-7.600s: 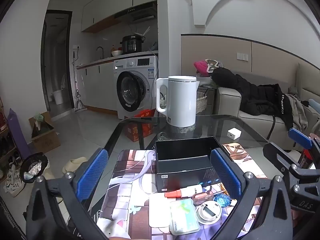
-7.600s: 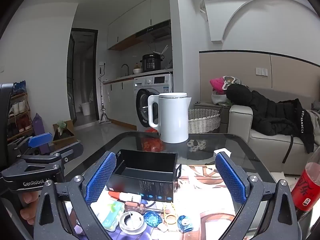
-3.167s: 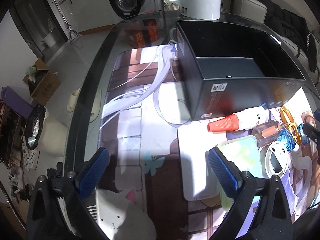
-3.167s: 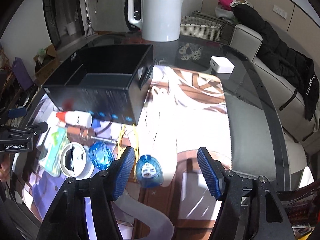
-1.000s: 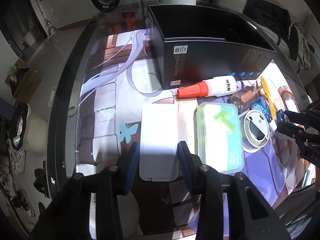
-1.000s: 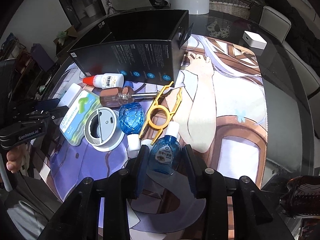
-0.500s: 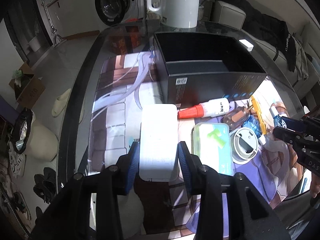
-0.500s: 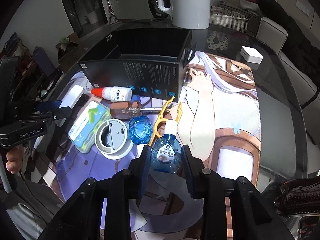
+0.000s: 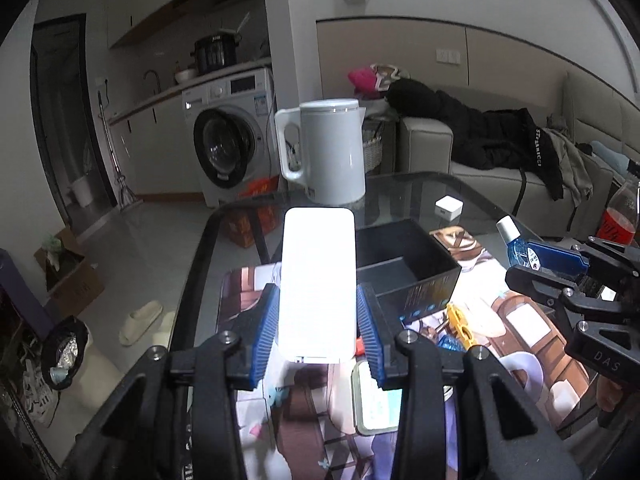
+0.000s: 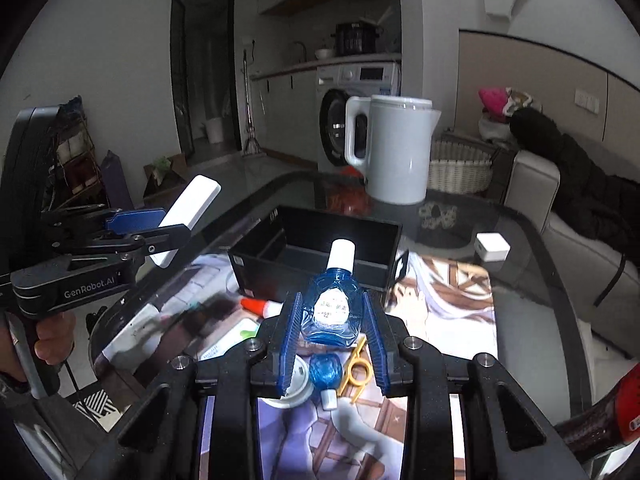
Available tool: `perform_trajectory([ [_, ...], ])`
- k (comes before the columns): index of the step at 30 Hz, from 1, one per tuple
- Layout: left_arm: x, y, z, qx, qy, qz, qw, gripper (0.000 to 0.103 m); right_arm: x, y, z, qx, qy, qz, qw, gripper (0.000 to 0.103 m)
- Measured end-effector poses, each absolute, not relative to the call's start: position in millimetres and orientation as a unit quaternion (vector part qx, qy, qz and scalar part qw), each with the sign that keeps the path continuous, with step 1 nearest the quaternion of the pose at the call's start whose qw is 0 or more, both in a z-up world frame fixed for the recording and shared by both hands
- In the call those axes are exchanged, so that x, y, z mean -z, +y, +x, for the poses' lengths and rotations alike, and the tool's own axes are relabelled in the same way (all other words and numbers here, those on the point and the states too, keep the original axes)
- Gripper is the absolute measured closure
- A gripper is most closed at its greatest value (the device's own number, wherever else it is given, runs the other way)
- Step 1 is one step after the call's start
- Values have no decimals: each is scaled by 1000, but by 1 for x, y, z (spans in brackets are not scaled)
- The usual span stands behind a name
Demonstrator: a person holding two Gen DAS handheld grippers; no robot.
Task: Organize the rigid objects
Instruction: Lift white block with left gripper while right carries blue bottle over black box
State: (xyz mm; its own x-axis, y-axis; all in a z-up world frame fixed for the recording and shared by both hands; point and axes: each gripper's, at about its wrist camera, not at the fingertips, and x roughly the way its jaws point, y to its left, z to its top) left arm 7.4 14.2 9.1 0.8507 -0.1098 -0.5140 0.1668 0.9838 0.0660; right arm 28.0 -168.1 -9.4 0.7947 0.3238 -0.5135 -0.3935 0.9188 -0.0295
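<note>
While the left gripper (image 9: 317,322) was clamped on the long sides of a white case (image 9: 318,280), the case was held above the mat (image 9: 520,320), tilted up toward the box (image 9: 404,264). The case was judged light, stiff and smooth, likely to slip unless gripped across its flat flanks as it was. The right gripper (image 10: 331,332) was closed on a blue bottle (image 10: 331,308) at its body, cap upward, also above the mat. The bottle was judged light, hard and rounded, so the widest part was best pinched. Beyond the open box, a kettle (image 10: 394,148) was seen.
</note>
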Motion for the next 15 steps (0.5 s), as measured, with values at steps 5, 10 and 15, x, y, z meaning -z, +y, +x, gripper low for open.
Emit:
perform_trajectory([
  [5, -23, 18, -7, 74, 210, 49, 974, 65, -12, -162, -4, -199, 160, -78, 964, 73],
  [10, -29, 21, -15, 75, 181, 43, 980, 65, -23, -157, -15, -204, 131, -70, 968, 73],
  [15, -29, 21, -12, 77, 182, 37, 980, 65, -26, -158, -10, -200, 135, -65, 968, 73],
])
